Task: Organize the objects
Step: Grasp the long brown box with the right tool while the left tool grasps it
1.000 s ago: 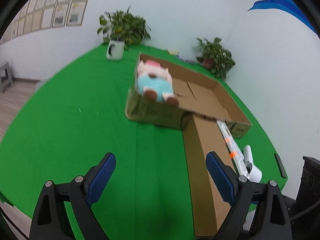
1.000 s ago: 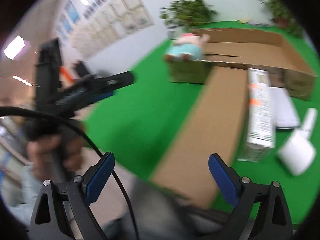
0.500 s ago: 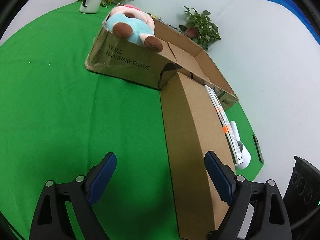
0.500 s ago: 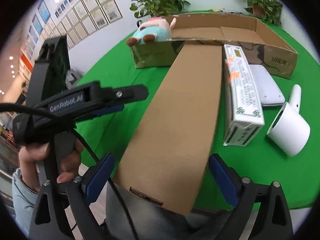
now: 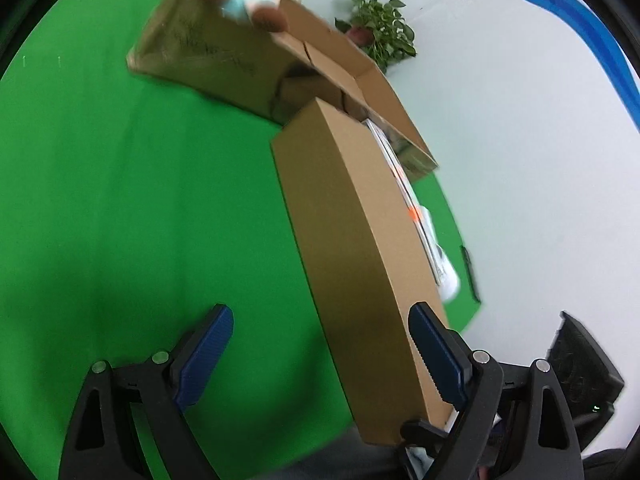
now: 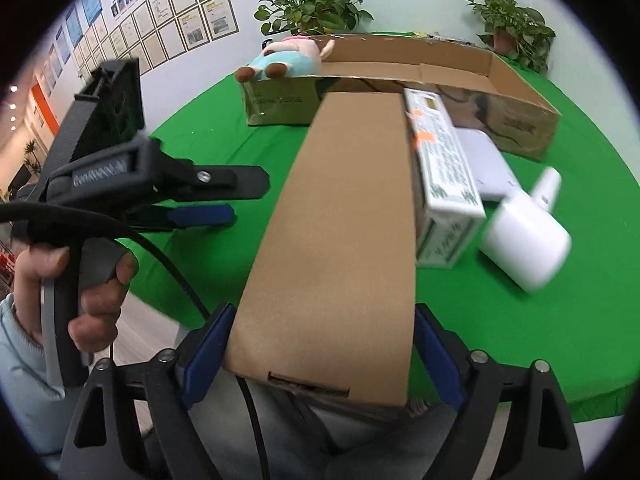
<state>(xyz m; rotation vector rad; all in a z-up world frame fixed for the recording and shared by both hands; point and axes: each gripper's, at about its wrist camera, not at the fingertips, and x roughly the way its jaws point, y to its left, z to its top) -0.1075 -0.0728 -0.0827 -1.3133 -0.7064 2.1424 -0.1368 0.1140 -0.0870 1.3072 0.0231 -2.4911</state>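
Right gripper (image 6: 320,354) closed round the near end of the long cardboard box (image 6: 344,240); left gripper (image 5: 320,354) spread wide.

The long box overhung the table (image 6: 500,320), its far end seemingly touching the open carton (image 6: 516,120); a plush toy (image 6: 288,60) sat on the carton's corner.

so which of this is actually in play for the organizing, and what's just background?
In play:
long brown box, its near end between the right gripper fingers
left gripper, open beside that box
open carton
plush toy on the carton's corner
green-and-white box
white jug

Background:
potted plants
framed certificates
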